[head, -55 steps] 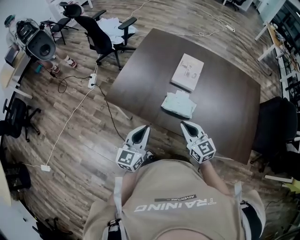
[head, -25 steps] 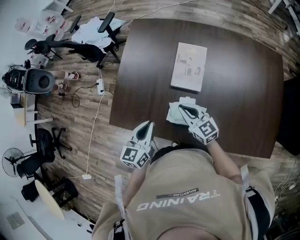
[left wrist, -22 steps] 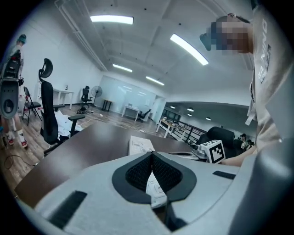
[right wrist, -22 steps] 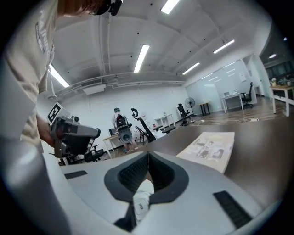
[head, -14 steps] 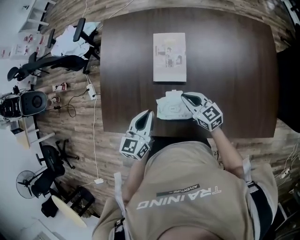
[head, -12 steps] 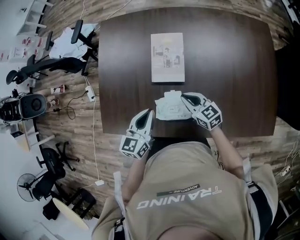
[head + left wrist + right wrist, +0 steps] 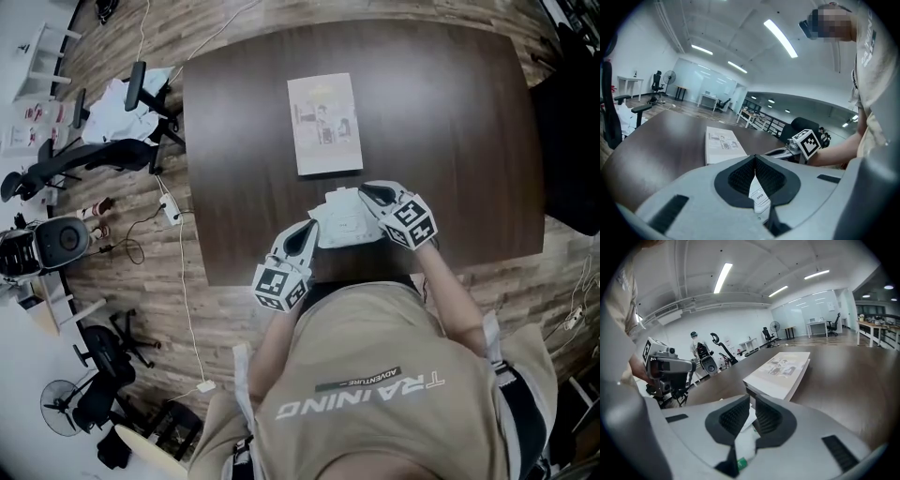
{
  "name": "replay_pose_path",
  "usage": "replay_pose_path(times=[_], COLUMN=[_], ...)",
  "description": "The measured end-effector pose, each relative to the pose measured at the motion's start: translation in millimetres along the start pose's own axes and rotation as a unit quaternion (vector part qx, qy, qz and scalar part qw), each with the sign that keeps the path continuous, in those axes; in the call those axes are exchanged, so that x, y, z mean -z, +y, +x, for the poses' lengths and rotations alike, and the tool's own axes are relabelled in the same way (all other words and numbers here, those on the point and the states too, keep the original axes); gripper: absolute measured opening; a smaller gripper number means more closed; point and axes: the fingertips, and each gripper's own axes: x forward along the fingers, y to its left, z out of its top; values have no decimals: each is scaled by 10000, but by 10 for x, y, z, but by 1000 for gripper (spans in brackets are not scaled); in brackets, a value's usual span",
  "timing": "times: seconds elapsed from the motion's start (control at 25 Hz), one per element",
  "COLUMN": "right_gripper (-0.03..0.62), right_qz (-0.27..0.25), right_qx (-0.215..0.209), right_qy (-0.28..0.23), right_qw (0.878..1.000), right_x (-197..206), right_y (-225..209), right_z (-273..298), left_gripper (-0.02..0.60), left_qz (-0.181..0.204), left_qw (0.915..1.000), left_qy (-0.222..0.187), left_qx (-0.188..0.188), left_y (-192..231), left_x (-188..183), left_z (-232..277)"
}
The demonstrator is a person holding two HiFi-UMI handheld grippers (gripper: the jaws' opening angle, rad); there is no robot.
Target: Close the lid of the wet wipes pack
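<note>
White wipes pack [image 7: 339, 223], left tool [image 7: 305, 231] seemingly pinching its flap [image 7: 758, 196], right tool [image 7: 368, 191] its edge

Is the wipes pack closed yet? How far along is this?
Done: the left gripper and right gripper are both at the wet wipes pack. In hand: the left pinches the OPEN tab; the right appears to pinch the pack's edge. Left: pressing that tab down flat; the pack doesn't look sealed yet.

An open-plan office: swivel chairs [image 7: 94, 159] on castors stand about a wood-plank floor [image 7: 141, 309]; desks [image 7: 708, 99] line glass partitions [image 7: 703, 75] under ceiling strip lights [image 7: 780, 37]; a pedestal fan [image 7: 669, 75] and a trailing power strip [image 7: 170, 208] sit near the dark table [image 7: 244, 141].
</note>
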Motion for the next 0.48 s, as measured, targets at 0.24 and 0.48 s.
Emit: replay_pose_path(times=[0.24,0.48], right_gripper=[22,85], right_qz=[584,527], right_qx=[-225,-532], right_qy=[535,1076], right_qw=[9966,9914], right_x=[195,385], right_y=[-182,-107], right_z=[169,355], left_gripper=[9,9], left_qz=[-181,-369], left_qw=[9996,9992], left_qy=[0,-29], left_qx=[200,160], left_y=[69,154], left_x=[77,110], left_z=[207,196])
